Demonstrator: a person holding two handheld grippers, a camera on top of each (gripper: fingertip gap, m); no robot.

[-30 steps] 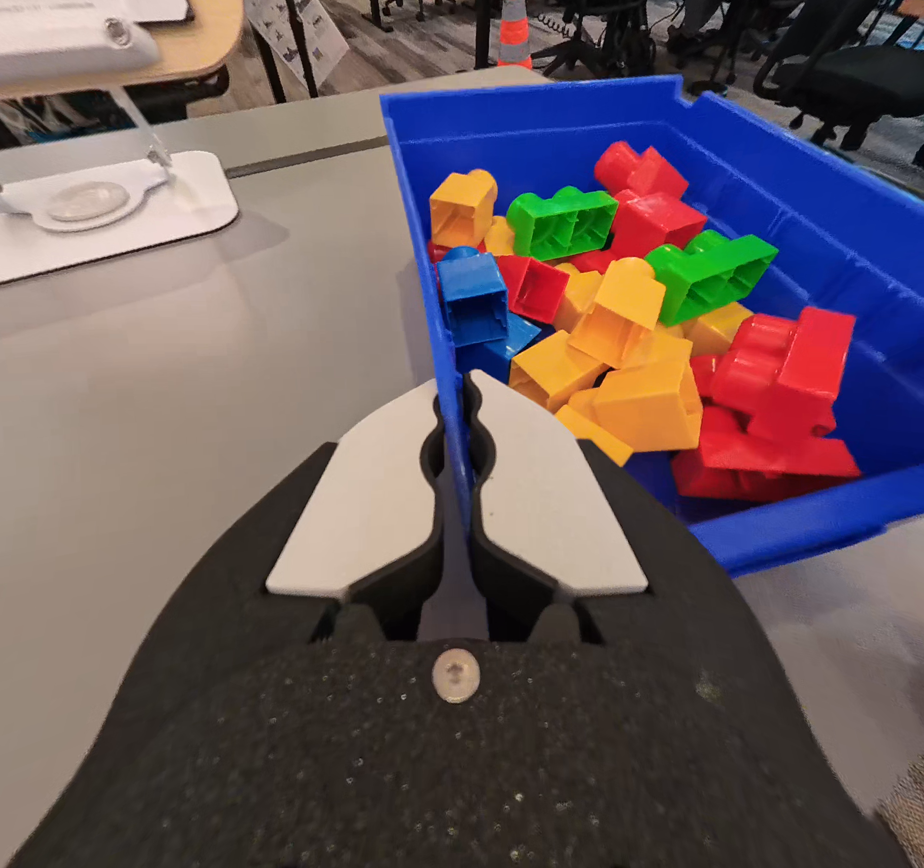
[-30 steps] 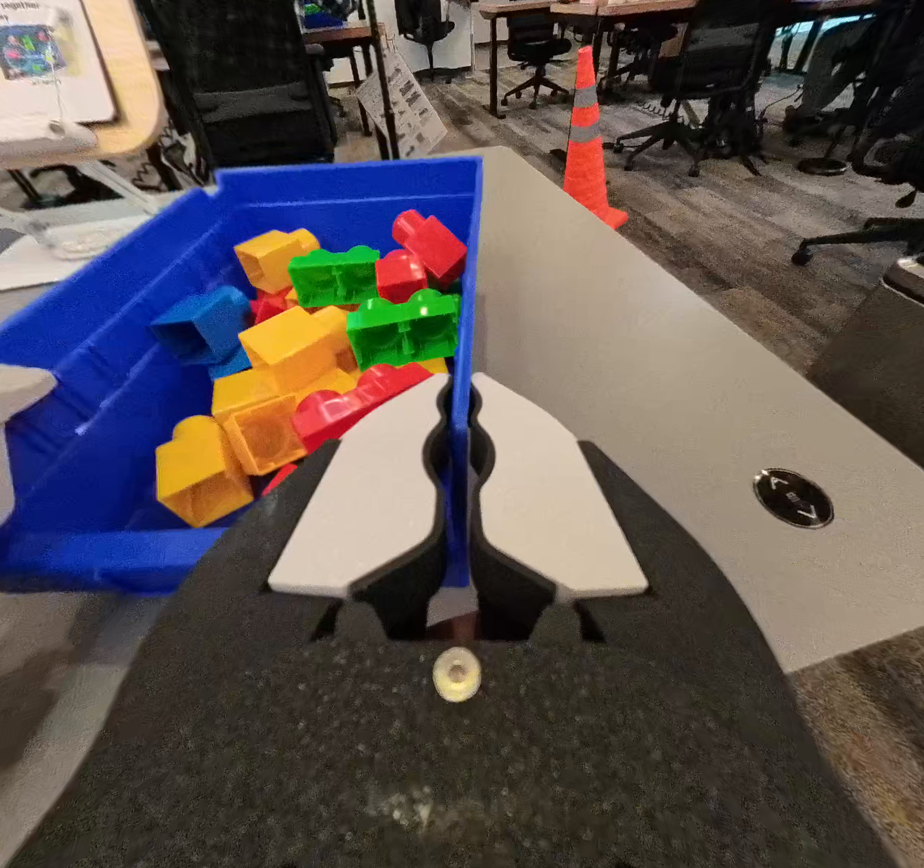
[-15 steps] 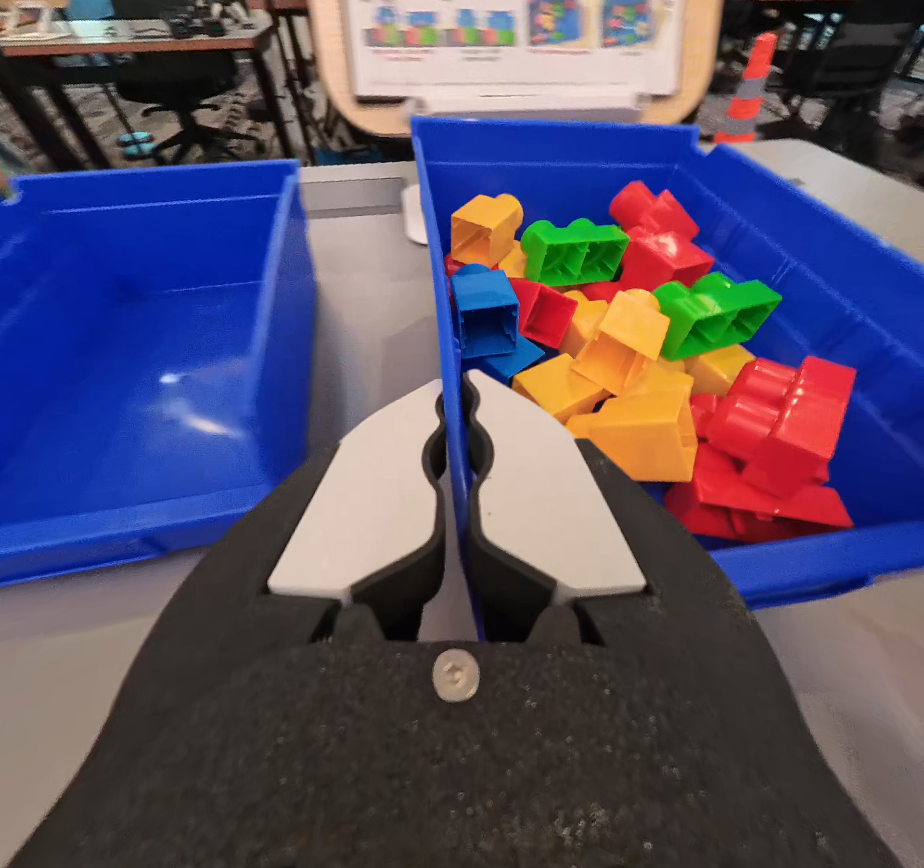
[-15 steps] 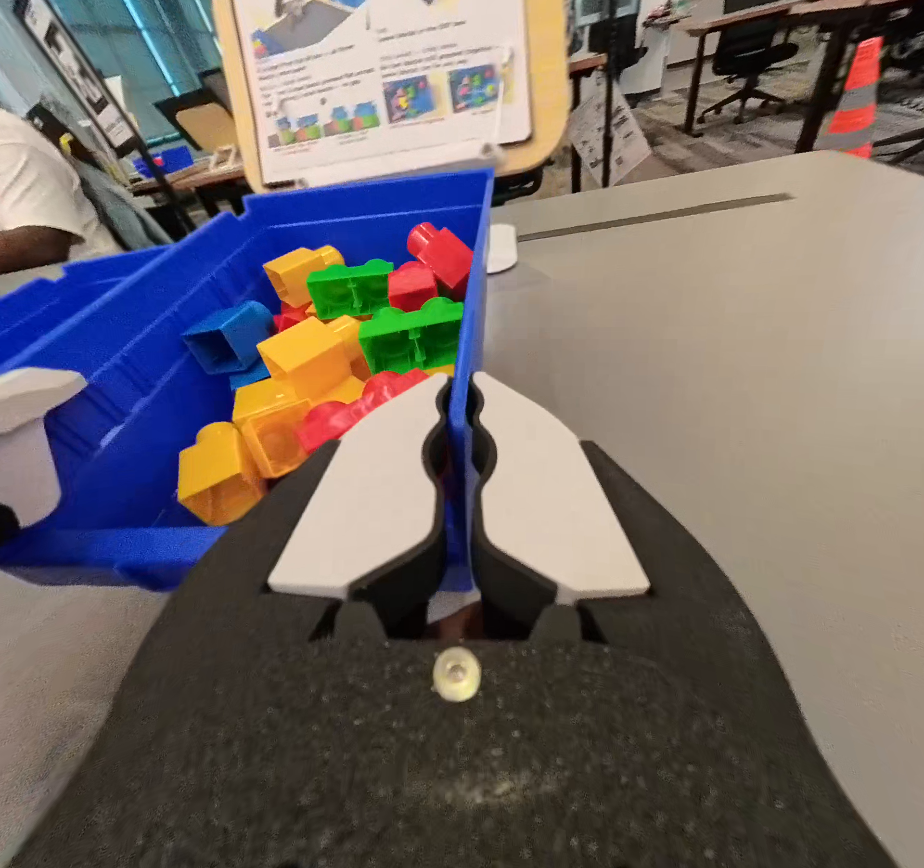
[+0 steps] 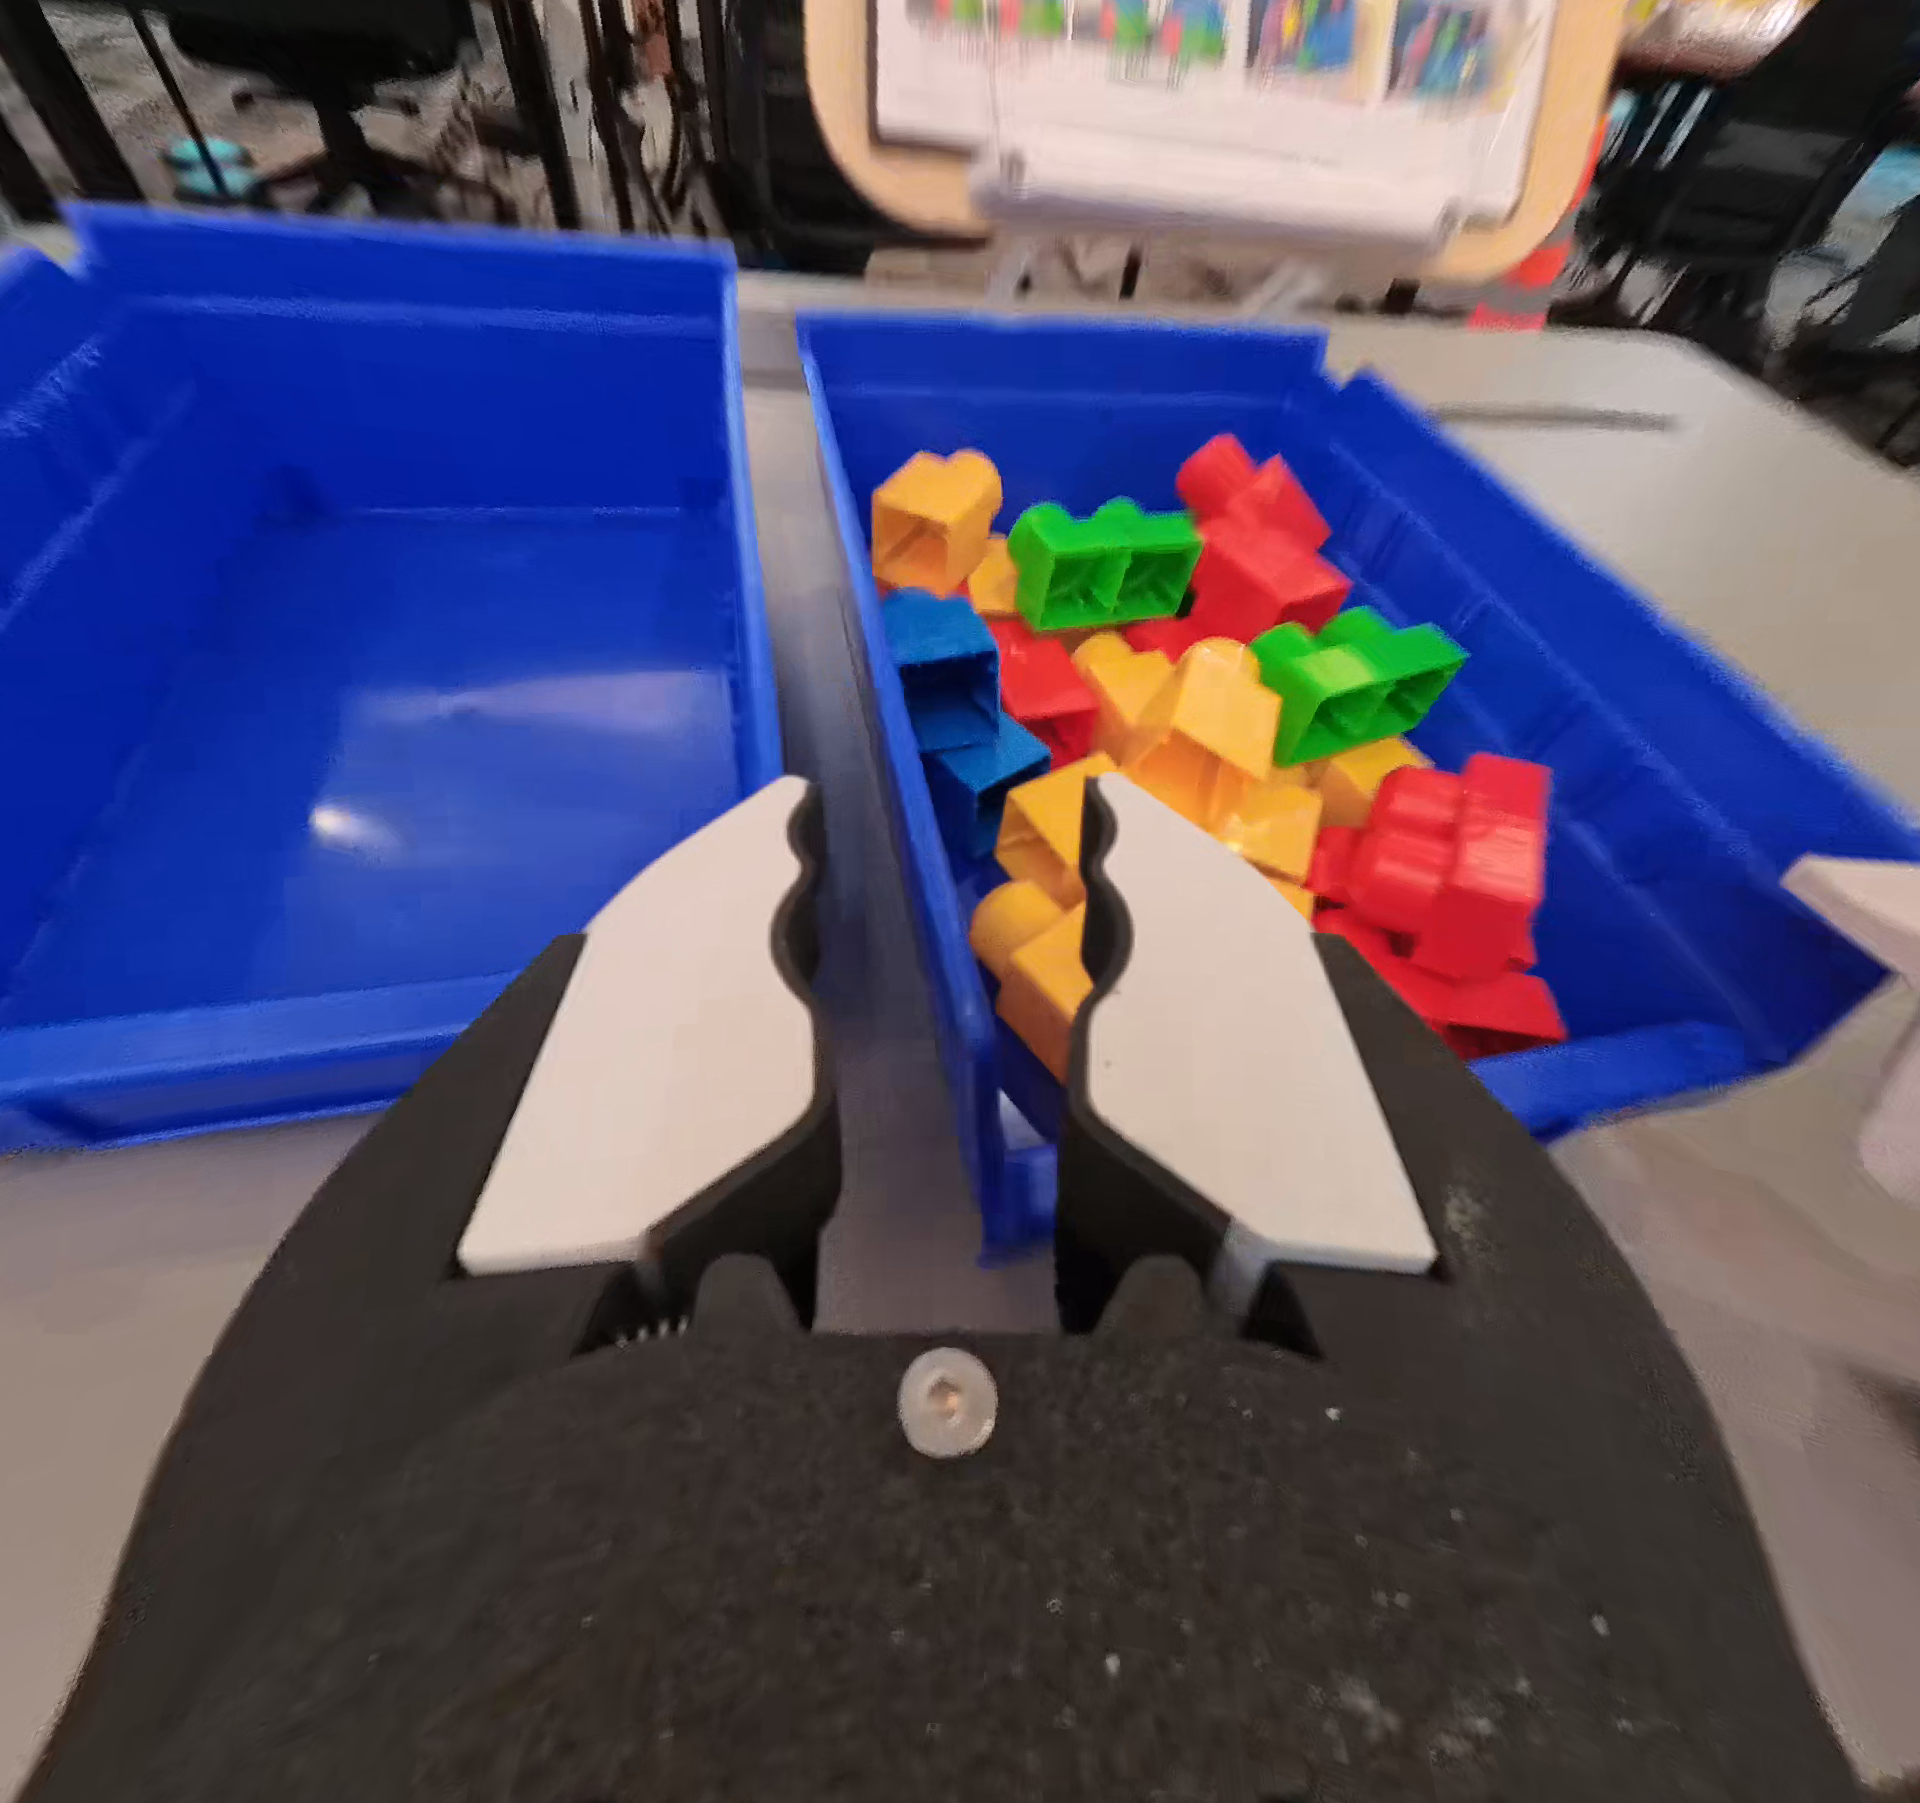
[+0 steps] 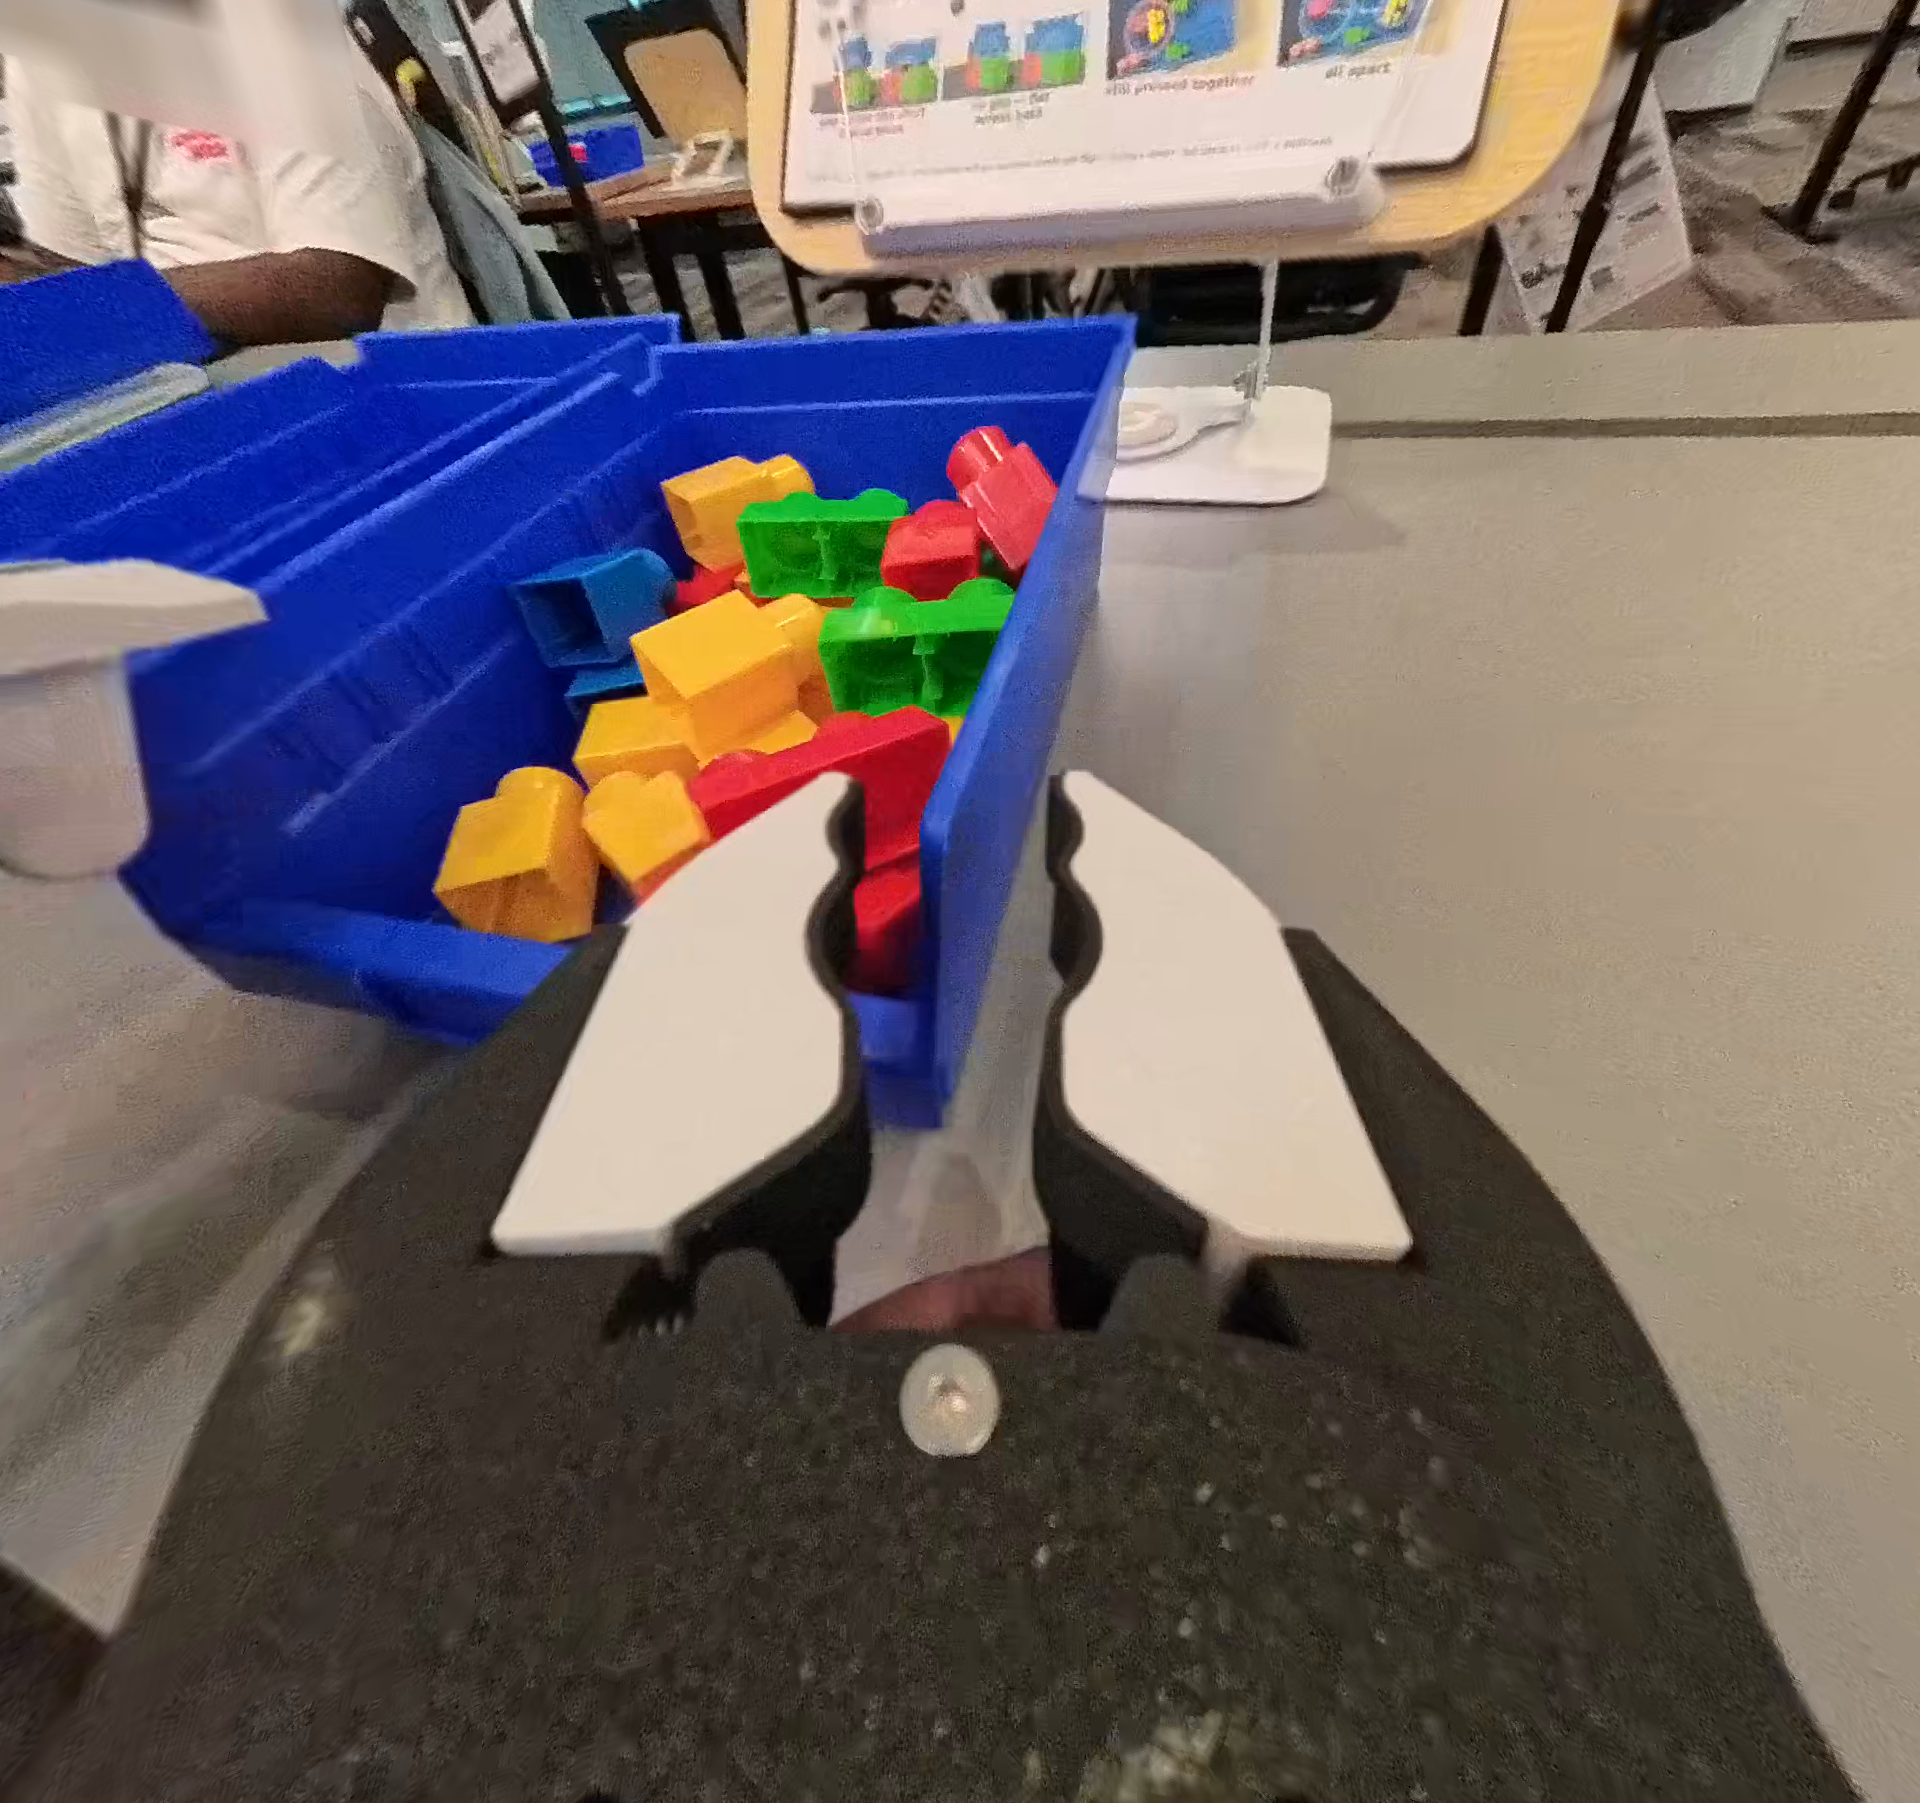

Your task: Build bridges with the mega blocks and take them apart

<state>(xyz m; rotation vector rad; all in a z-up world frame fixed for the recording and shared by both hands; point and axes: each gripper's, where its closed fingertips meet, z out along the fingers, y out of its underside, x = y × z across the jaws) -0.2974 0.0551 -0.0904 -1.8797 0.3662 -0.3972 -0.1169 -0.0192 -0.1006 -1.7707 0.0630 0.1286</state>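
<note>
L hand-held gripper (image 5: pixel 948 808) part open astride bin wall (image 5: pixel 935 880), R hand-held gripper (image 6: pixel 951 797) same

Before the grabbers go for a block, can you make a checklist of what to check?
1. Left gripper open: ok.
2. Right gripper open: ok.
3. Both let go of the full bin's walls: ok, jaws straddle them with a gap.
4. Blocks within reach, such as the yellow block: ok.
5. Empty bin free for building: ok.
6. No blocks stuck together: cannot tell.
</note>
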